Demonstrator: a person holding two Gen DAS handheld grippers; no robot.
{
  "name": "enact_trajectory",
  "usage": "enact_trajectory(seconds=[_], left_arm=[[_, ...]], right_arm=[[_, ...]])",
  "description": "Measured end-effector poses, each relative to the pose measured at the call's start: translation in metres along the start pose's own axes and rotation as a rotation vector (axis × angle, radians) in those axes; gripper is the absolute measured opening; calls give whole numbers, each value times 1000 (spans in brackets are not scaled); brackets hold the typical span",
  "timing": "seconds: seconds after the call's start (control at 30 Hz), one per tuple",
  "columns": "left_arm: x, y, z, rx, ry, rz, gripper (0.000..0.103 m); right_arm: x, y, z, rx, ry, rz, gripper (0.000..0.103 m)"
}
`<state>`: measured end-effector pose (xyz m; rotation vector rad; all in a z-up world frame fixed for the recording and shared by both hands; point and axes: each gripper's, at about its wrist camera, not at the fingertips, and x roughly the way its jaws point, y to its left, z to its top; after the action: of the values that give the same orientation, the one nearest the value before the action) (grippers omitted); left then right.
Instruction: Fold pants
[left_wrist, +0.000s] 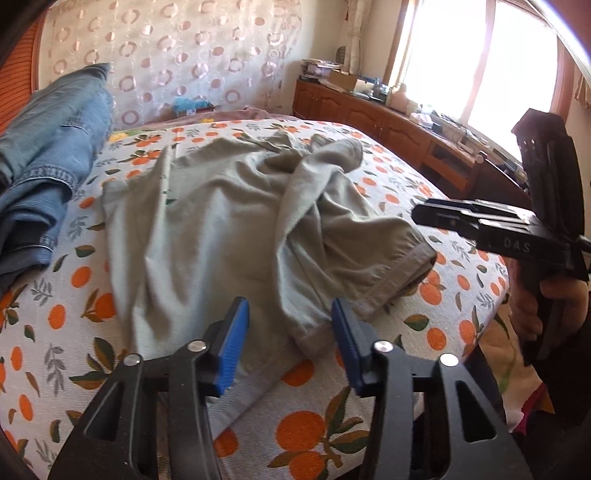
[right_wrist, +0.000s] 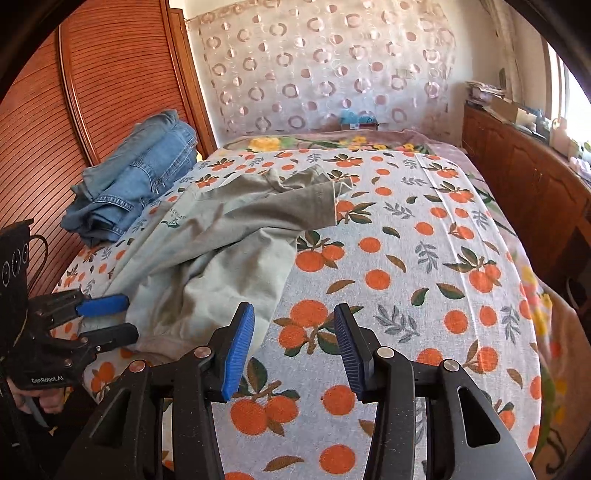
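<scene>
Pants (left_wrist: 236, 221) crumpled on bed (right_wrist: 406, 258) | jeans (right_wrist: 136, 177) beside | both tools agape

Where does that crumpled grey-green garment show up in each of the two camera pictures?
Left wrist view: the grey-green garment fills the centre, just beyond the open left gripper.
Right wrist view: it lies left of centre, ahead-left of the open right gripper.
Shared landmark: the folded blue jeans, far left in both.

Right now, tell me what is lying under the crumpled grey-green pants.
The grey-green pants lie directly on the orange-print bedspread, which shows all around them. Their own folds overlap near the middle. Whether anything else sits beneath them cannot be seen; the fabric covers it.
</scene>
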<state>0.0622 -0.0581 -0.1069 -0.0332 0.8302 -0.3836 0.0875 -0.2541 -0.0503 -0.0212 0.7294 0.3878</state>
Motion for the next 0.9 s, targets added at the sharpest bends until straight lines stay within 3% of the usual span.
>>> enact_trajectory(seconds=[0.27,0.7,0.77,0.8,0.9], left_arm=[[6,-1,-5,-11,12,-53,26],[5,5,-6,-37,6,-58,23],[5,7,-5,-42,8,-64,17],[5,7,-5,-44,10,-72,9],[-3,6,-3,-42,-15,-80,4]], right_arm=[[30,-10,30,-71,-17,-23,47],[92,-28,65,-113,43,30,46],[94,-33,65,-91,64,68,13],[93,-35,66,-83,68,83,7],[81,-35,76,-93,41,101,4]])
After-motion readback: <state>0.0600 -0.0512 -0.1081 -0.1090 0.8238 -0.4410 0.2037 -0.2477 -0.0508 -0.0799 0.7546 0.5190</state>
